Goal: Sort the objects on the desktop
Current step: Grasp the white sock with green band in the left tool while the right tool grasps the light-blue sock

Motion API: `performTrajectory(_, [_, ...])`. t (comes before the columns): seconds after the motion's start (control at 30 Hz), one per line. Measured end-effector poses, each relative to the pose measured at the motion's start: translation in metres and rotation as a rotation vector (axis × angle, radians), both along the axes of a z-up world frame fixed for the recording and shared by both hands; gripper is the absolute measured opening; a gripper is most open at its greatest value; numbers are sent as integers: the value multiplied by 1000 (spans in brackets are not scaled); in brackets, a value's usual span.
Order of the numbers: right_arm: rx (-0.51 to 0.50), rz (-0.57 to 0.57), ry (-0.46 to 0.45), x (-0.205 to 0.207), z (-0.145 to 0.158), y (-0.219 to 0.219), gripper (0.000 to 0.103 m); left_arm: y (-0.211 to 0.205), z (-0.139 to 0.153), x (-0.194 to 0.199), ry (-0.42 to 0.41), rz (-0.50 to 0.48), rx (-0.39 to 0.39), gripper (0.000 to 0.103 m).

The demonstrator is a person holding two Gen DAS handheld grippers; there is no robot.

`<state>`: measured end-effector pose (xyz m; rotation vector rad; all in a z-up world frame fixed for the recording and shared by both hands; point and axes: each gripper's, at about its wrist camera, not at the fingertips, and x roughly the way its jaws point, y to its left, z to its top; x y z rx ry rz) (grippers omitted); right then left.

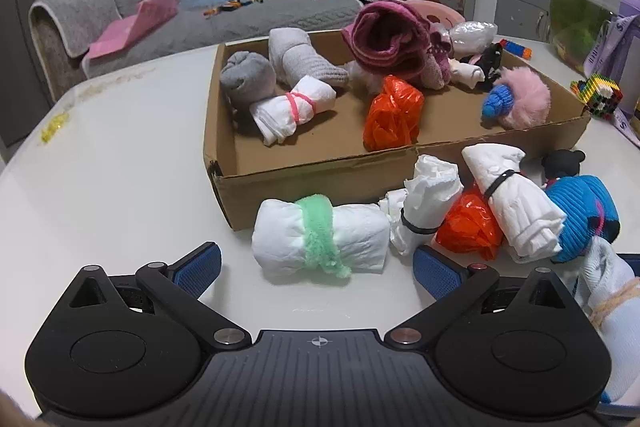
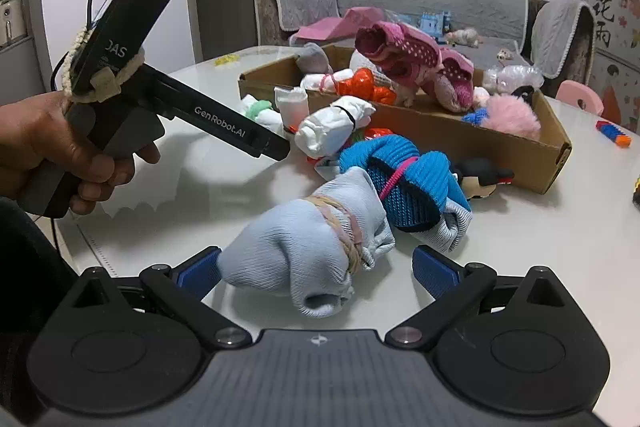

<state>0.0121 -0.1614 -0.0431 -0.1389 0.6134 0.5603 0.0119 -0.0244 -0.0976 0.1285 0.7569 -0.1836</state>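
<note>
**Pale blue bundle lying between our right gripper's open jaws**

We are holding the right gripper wide open around the pale blue sock bundle on the worktop, its long axis crossing the jaws. Our left gripper, also open and empty, is facing the green-banded white roll.

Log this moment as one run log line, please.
phase: reaching | left gripper: open before white roll with green band | right gripper: open around pale blue sock bundle | cardboard box: partly filled
</note>
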Motion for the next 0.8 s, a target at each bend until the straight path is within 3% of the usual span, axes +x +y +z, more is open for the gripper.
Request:
performTrajectory(0.23, [-21, 35, -13, -17, -7, 1, 101, -2, -1, 2, 0, -11, -29, 103])
performTrajectory(0.27, [-18, 35, -16, -20, -9, 2, 98, -3, -2, 2, -3, -15, -30, 103])
performTrajectory(0.3, [-15, 31, -26, -20, -9, 3, 82, -4, -2, 0, -8, -20, -29, 103])
performTrajectory(0.33, [-3, 26, -36, -26, -8, -3, 75, -6, -2, -1, -15, -27, -29, 101])
performTrajectory(0.4, [5, 31, -35, -31, -7, -5, 63, -6, 0, -6, -21, -40, -56, 82])
performTrajectory(0.43, [15, 34, -32, -36, -6, -9, 62, -8, 2, -9, -28, -43, -51, 76])
performTrajectory(0.5, [25, 30, -39, -41, -7, -12, 61, -8, 5, -15, -29, -38, -59, 52])
performTrajectory(0.8, [48, 30, -37, -53, -7, -19, 61, -9, 7, -27, -18, -54, -61, 45])
